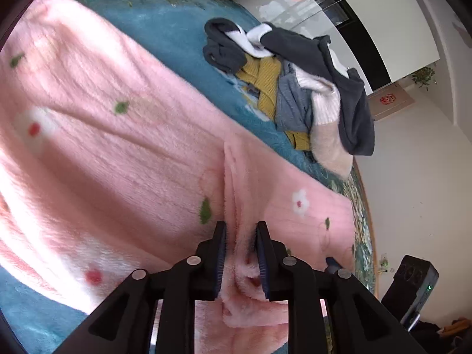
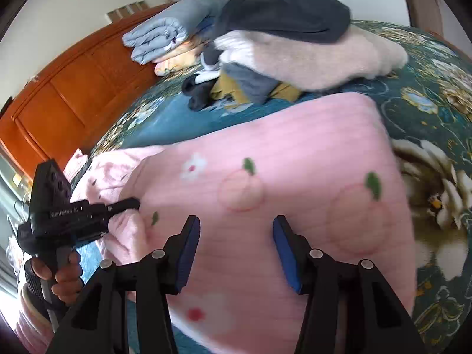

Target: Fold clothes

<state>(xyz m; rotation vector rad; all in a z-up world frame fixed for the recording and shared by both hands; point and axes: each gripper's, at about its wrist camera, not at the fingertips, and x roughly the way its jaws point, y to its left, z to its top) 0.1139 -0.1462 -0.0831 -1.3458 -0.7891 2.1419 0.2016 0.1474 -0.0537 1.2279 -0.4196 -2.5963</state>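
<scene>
A pink fleece garment with flower, leaf and peach prints lies spread on the bed. My left gripper is shut on a bunched fold of the pink garment near its edge. In the right wrist view the pink garment fills the middle, with a folded layer on top. My right gripper is open and empty just above it. The left gripper shows there at the left, hand-held, pinching the pink fabric.
A pile of unfolded clothes, dark grey, mustard, blue-grey and cream, lies beyond the pink garment; it also shows in the right wrist view. A teal floral blanket covers the bed. A folded grey quilt and an orange wooden headboard stand behind.
</scene>
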